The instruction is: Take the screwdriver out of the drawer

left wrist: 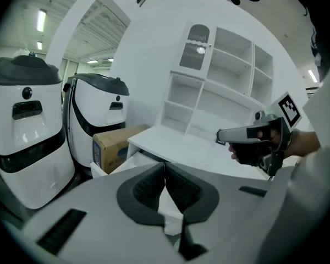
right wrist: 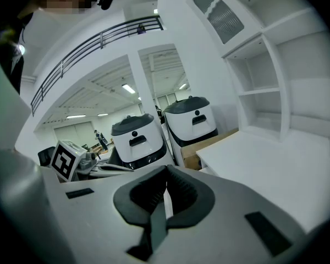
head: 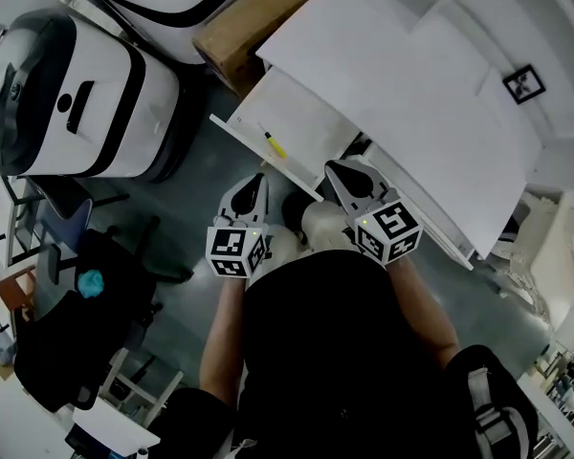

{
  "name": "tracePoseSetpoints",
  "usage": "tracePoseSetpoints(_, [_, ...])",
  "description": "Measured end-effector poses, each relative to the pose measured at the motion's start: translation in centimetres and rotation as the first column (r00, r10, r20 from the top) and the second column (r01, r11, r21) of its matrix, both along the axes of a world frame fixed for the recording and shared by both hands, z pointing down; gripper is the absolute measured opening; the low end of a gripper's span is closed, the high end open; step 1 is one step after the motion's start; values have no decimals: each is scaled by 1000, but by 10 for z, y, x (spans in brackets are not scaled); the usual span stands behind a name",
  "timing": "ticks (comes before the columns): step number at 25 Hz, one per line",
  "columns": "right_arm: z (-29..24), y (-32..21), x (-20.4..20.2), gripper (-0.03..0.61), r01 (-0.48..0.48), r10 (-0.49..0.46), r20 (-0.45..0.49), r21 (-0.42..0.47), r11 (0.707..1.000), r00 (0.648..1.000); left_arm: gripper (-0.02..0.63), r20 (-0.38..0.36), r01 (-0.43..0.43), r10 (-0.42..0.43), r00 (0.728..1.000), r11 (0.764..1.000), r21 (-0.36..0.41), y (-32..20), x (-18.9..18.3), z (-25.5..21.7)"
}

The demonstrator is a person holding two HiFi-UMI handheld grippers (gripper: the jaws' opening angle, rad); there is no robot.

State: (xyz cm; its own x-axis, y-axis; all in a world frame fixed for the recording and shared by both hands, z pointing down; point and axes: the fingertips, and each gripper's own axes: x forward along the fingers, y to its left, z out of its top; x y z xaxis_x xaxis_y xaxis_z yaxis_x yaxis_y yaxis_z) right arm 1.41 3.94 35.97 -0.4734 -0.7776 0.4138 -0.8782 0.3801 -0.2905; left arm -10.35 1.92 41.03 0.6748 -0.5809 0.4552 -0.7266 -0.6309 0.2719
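The white desk's drawer stands pulled out, and a screwdriver with a yellow handle lies near its front left edge. In the head view my left gripper hangs just in front of the drawer's edge, below the screwdriver, its jaws shut and empty. My right gripper is beside it to the right, at the drawer's front, also shut with nothing held. The left gripper view shows its own shut jaws, a corner of the drawer and the right gripper. The screwdriver is hidden in both gripper views.
The white desk top carries a shelf unit. A cardboard box sits on the floor left of the desk, with white machines beyond it. A dark office chair stands at lower left.
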Motion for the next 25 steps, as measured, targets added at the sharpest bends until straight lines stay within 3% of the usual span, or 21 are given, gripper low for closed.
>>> tracePoseSetpoints(9, [42, -42, -2, 18, 169, -170, -7, -95, 981, 985, 25, 6, 125, -125, 992, 992, -9, -17, 12, -14])
tracePoseSetpoints(16, [109, -76, -14, 32, 273, -282, -7, -229, 934, 960, 25, 19, 216, -216, 976, 976, -39, -26, 22, -7])
tracePoseSetpoints(25, [189, -115, -32, 48, 332, -355, 1, -364, 871, 935, 25, 63, 311, -306, 950, 945, -106, -37, 14, 17])
